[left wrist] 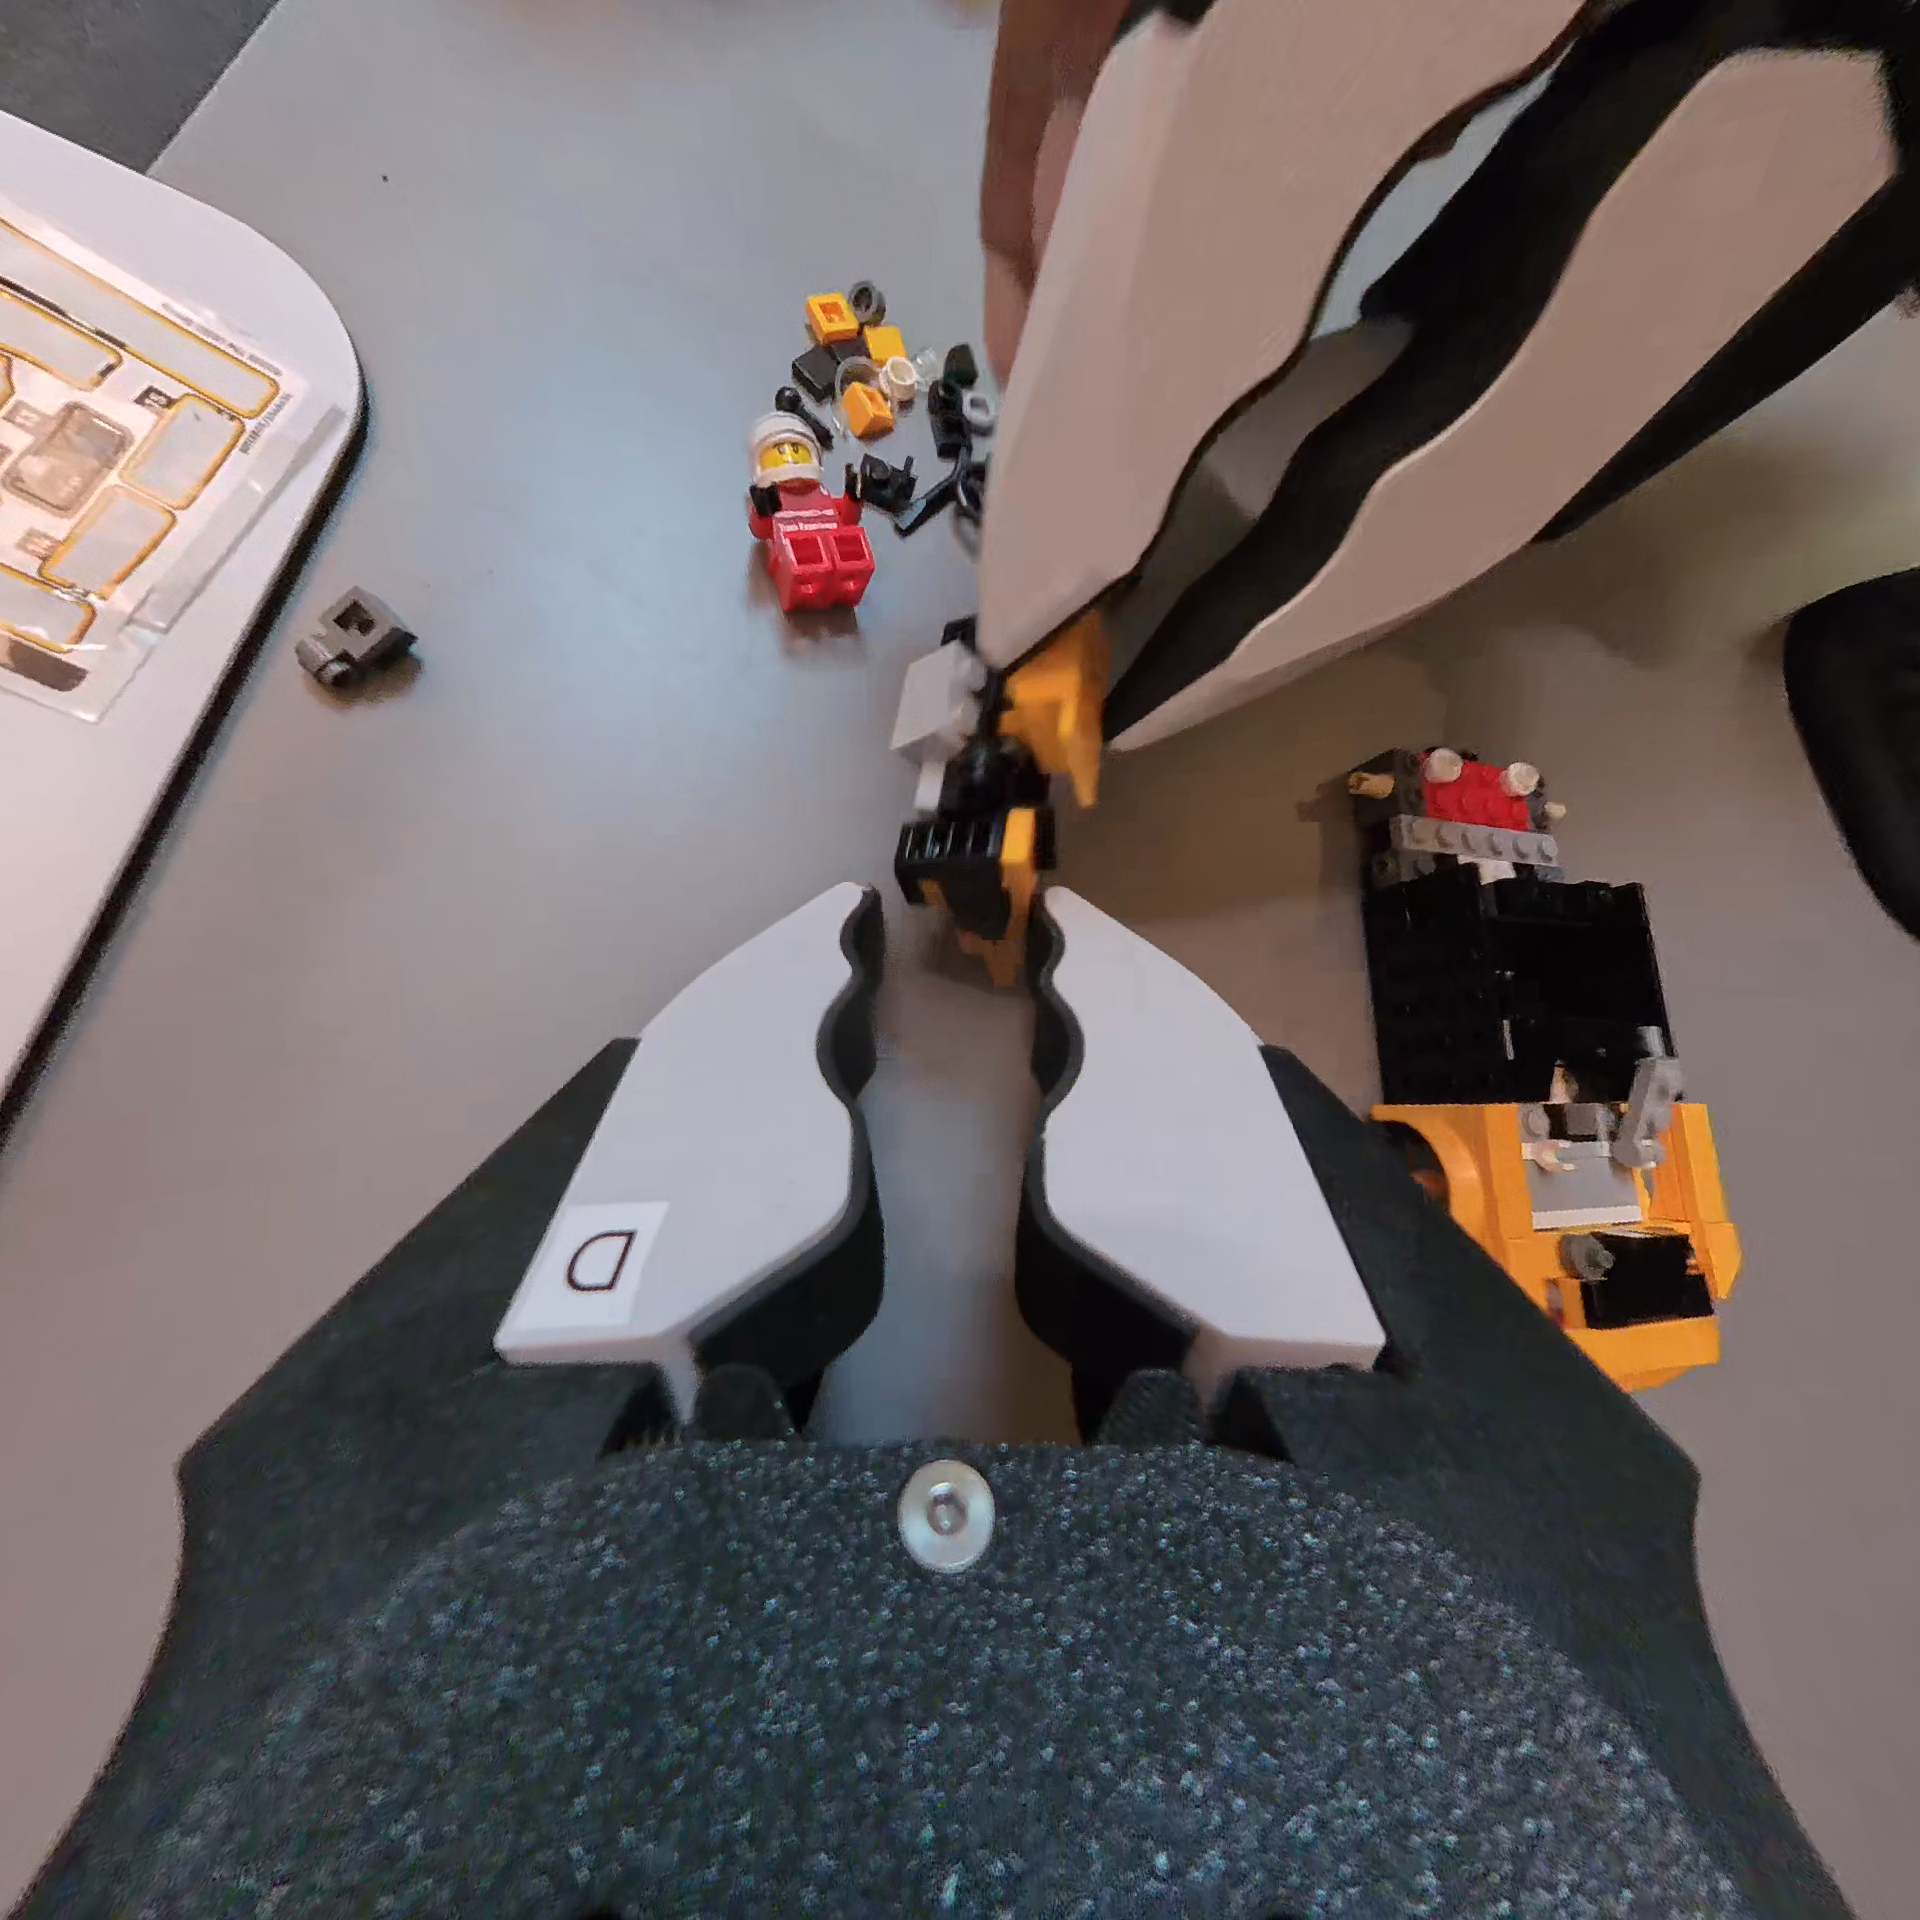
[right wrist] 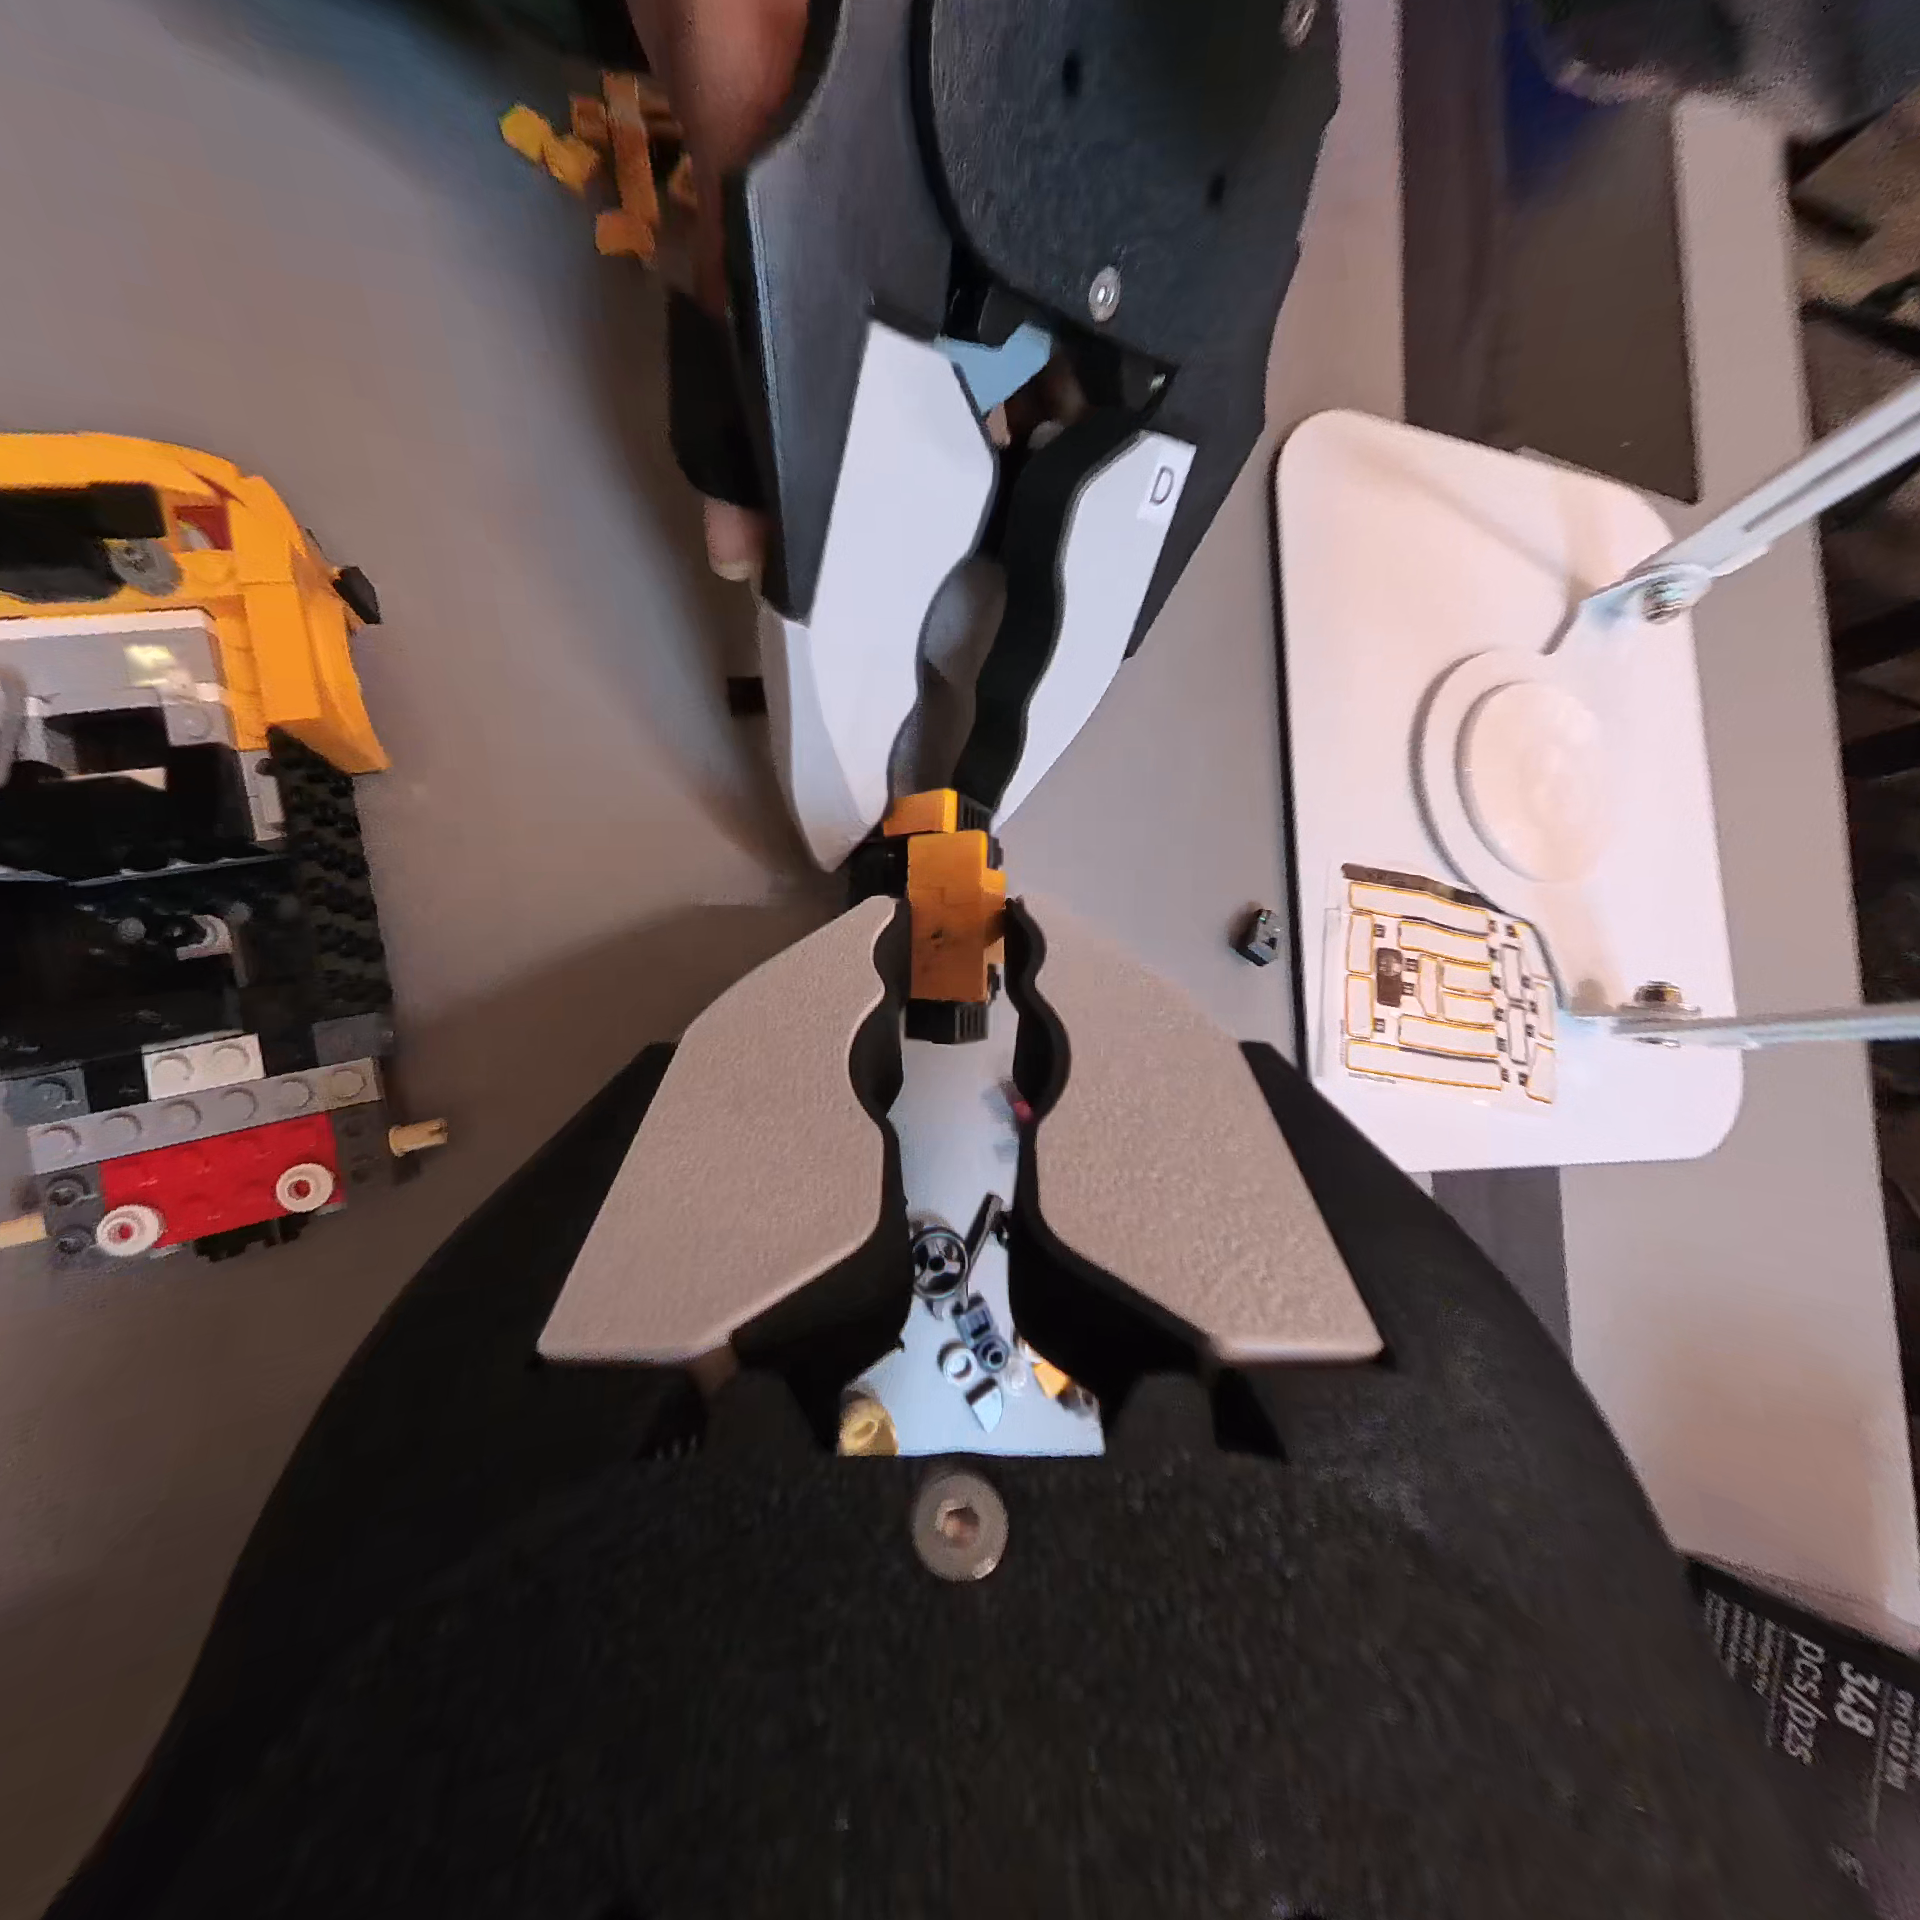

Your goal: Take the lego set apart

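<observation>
A small orange, black and grey lego sub-assembly (left wrist: 982,831) is held above the grey table between both grippers. My left gripper (left wrist: 964,906) is shut on its near black-and-orange end. My right gripper (left wrist: 1055,701) comes in from the upper right and is shut on its far orange end. In the right wrist view my right gripper (right wrist: 954,916) clamps the orange part (right wrist: 948,925), and the left gripper (right wrist: 930,826) meets it from above. The main lego car (left wrist: 1507,1039), orange, black and red, lies on the table to the right; it also shows in the right wrist view (right wrist: 187,831).
A red minifigure (left wrist: 805,520) and a heap of small loose pieces (left wrist: 883,384) lie beyond the grippers. A dark grey brick (left wrist: 353,634) sits near a white base (left wrist: 260,312) bearing a sticker sheet (left wrist: 104,468). More orange pieces (right wrist: 613,156) lie farther off. A box (right wrist: 1818,1714) is at the right. The tips of one gripper are about 4 centimetres away from the tips of the other. From the right gripper's tips to the red minifigure (left wrist: 805,520) is close to 6 centimetres.
</observation>
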Demonstrator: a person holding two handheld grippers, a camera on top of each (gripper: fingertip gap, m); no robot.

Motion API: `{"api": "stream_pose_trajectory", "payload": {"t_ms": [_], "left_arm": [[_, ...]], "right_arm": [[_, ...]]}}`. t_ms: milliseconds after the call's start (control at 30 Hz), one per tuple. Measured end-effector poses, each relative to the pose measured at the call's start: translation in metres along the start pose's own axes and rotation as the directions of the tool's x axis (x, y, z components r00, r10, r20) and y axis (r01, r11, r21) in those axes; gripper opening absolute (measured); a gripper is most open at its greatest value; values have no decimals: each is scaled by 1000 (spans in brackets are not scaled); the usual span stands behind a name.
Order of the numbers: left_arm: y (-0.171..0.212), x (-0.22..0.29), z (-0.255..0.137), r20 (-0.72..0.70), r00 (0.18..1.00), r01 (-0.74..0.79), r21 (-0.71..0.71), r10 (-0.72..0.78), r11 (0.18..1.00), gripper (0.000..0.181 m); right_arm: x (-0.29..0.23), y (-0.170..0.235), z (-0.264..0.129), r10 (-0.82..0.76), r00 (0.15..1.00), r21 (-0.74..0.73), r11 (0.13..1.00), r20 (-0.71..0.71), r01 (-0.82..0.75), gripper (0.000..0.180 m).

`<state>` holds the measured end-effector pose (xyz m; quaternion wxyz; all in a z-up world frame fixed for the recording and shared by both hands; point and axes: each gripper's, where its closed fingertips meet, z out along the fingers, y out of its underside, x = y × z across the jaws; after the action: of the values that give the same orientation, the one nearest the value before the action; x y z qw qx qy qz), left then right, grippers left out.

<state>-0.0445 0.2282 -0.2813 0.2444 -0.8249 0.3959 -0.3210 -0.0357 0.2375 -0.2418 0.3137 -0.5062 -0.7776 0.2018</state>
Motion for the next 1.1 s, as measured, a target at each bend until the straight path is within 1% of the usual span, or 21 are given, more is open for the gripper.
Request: {"api": "stream_pose_trajectory", "payload": {"t_ms": [167, 233, 300, 400, 433, 500, 567, 633, 667, 733, 800, 867, 900, 967, 1000, 1100], "left_arm": [[-5, 0, 5, 14, 999, -33, 12, 32, 999, 21], [-7, 2, 8, 10, 999, -47, 23, 47, 999, 22], [-10, 5, 10, 11, 997, -83, 37, 83, 996, 22], [-19, 8, 9, 65, 983, -179, 88, 174, 980, 38], [-25, 12, 7, 75, 975, -215, 118, 208, 969, 43], [-32, 18, 4, 98, 955, -292, 145, 280, 945, 45], [-32, 24, 6, 108, 932, -359, 136, 346, 923, 39], [-31, 30, 9, 105, 913, -405, 138, 393, 904, 27], [-30, 31, 10, 104, 910, -413, 134, 402, 901, 27], [-31, 35, 9, 66, 925, -379, 146, 373, 914, 27], [-32, 39, 7, 32, 933, -358, 149, 357, 922, 27], [-32, 36, 7, 83, 923, -384, 122, 376, 915, 26], [-31, 35, 8, 102, 916, -397, 104, 388, 912, 26], [-26, 26, 9, 159, 898, -422, 53, 410, 905, 26], [-26, 25, 7, 179, 890, -435, 64, 419, 898, 26], [-28, 26, 2, 194, 885, -448, 98, 424, 889, 26]], "right_arm": [[-8, 1, -13, -61, 990, 75, 995, -129, 71, 16], [-12, 4, -16, -93, 978, 78, 991, -185, 109, 16], [-17, 6, -18, -93, 974, 85, 990, -204, 113, 16], [-21, 7, -22, -68, 976, 111, 989, -206, 93, 16], [-23, 6, -23, -55, 978, 124, 989, -201, 81, 16], [-26, 5, -24, -32, 981, 151, 987, -194, 62, 16], [-30, 2, -25, 6, 986, 185, 982, -165, 25, 16], [-32, 0, -26, 68, 989, 228, 973, -130, -37, 16], [-32, -1, -27, 113, 988, 250, 965, -101, -85, 16], [-33, -2, -30, 201, 979, 296, 938, -35, -182, 16], [-35, -4, -34, 251, 968, 344, 908, 12, -240, 16], [-38, -6, -37, 269, 962, 360, 894, 47, -268, 12], [-42, -7, -38, 258, 964, 362, 894, 64, -263, 7], [-50, -14, -40, 194, 980, 369, 909, 41, -195, 7], [-56, -18, -41, 153, 988, 356, 923, 16, -149, 7], [-59, -19, -42, 42, 990, 283, 959, -137, -2, 7]]}}
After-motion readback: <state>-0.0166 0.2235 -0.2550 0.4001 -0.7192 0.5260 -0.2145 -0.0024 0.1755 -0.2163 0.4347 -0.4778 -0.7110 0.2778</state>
